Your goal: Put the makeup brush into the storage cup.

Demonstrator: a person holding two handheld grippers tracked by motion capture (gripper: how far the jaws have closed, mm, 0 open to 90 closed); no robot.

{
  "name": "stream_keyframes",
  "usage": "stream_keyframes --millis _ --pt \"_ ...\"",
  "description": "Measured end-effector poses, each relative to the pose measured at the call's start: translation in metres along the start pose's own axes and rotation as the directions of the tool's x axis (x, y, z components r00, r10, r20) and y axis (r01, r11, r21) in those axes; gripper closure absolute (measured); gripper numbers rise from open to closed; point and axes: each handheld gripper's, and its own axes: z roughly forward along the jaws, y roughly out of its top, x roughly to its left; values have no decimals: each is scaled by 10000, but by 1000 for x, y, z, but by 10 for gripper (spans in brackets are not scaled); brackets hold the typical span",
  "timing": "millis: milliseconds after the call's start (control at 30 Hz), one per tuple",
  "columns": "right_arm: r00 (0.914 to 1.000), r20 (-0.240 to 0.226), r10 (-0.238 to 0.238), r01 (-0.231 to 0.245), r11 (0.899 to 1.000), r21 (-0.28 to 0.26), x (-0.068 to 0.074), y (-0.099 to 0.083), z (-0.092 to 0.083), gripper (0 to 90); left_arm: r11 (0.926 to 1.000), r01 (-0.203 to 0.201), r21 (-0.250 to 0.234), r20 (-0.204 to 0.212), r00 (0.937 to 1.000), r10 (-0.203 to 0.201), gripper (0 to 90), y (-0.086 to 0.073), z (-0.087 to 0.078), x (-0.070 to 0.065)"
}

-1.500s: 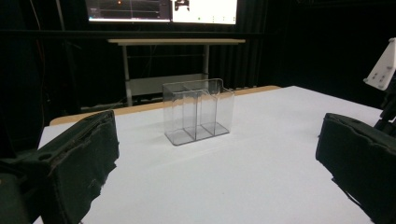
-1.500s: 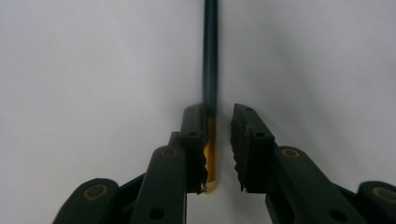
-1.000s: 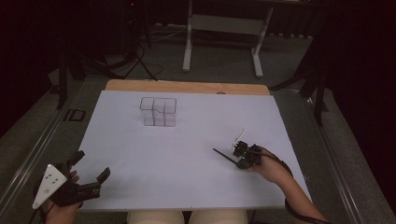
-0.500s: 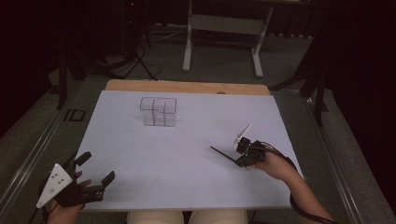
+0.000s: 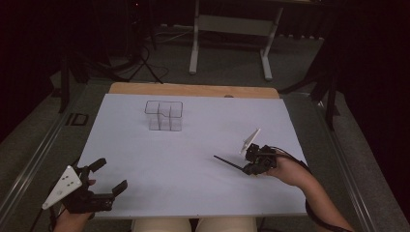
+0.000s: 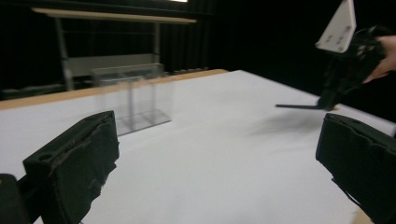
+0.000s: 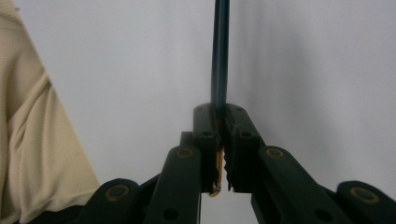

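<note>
My right gripper (image 5: 249, 169) hovers over the right part of the white table (image 5: 193, 193), shut on one end of a thin dark stick (image 5: 229, 163) that points left and slightly down. In the right gripper view the jaws of that gripper (image 7: 222, 112) pinch the stick (image 7: 220, 56), with an orange bit showing between the pads. My left gripper (image 5: 110, 174) sits at the near left corner, open and holding nothing. The left gripper view has its jaws (image 6: 217, 158) wide apart. Beyond them stand a clear compartment box (image 6: 133, 100) and the right gripper (image 6: 329, 100).
The clear compartment box (image 5: 164, 116) stands at the back centre of the sheet. A wooden board edge (image 5: 193, 89) runs along the far side, and a metal stand (image 5: 232, 24) is on the floor beyond. Beige clothing (image 7: 32, 140) shows beside the right gripper.
My right gripper has lifted a little with the stick still in its jaws. The left gripper has barely shifted.
</note>
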Motion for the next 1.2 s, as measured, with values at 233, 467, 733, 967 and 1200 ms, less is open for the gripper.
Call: stream_keyframes --millis 233,467,733,967,1200 --pt "9965 -110 -829 829 9966 -32 12 9 -11 841 9969 -12 789 978 9952 -65 7 7 15 -6" --pt "9889 -310 -1454 1450 9893 -155 23 18 -18 841 9897 -500 1343 1935 9808 233 7 17 32 -17" --pt "9786 -471 -2003 2002 9797 -62 35 26 -23 841 9827 -914 1609 2687 9621 455 49 27 54 -26" --pt "9616 -670 -2661 2653 9639 -207 48 33 -25 841 9713 -1451 1885 3537 9327 707 125 33 85 -39" --pt "9438 -904 -3179 3175 9481 -185 58 41 -26 841 9567 -1766 2315 4121 9086 680 179 33 108 -51"
